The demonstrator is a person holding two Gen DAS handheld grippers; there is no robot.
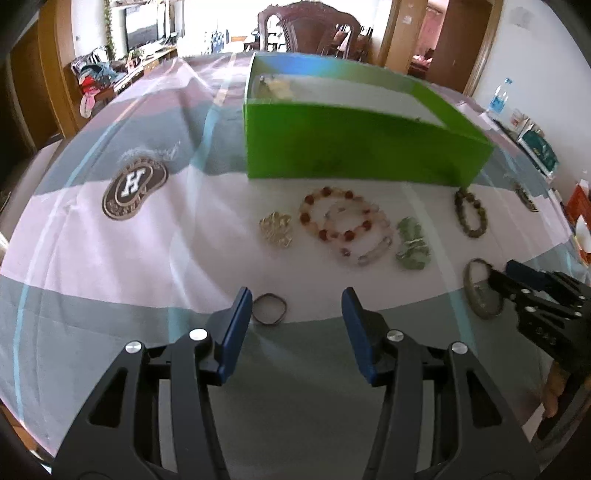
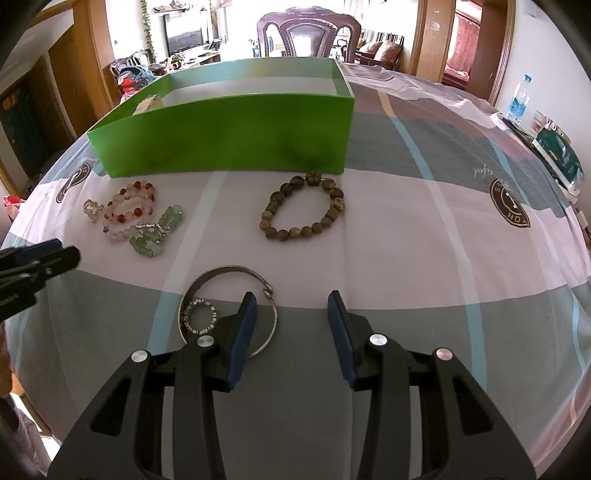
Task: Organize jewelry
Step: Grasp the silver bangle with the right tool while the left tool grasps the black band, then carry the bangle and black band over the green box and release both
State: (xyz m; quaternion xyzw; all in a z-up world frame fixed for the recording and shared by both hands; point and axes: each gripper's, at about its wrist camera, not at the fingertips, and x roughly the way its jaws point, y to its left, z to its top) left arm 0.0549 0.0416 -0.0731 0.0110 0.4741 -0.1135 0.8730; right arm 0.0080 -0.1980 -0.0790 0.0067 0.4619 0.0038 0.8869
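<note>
A green box (image 1: 354,147) (image 2: 229,129) stands open at the back of the table with a pale item inside at its left end. In front of it lie a gold brooch (image 1: 276,230), red and pink bead bracelets (image 1: 343,221) (image 2: 129,210), a pale green piece (image 1: 413,244) (image 2: 157,232), a brown bead bracelet (image 1: 471,217) (image 2: 303,210), a metal bangle (image 2: 229,306) (image 1: 480,291) with a small ring (image 2: 201,316) inside it, and a thin dark ring (image 1: 269,309). My left gripper (image 1: 297,299) is open, just behind the dark ring. My right gripper (image 2: 291,301) is open over the bangle's right edge.
The table wears a pink, grey and white checked cloth with round logos (image 1: 135,188). A carved chair (image 2: 308,33) stands behind the box. A water bottle (image 2: 519,99) and boxes (image 2: 559,155) sit at the right edge.
</note>
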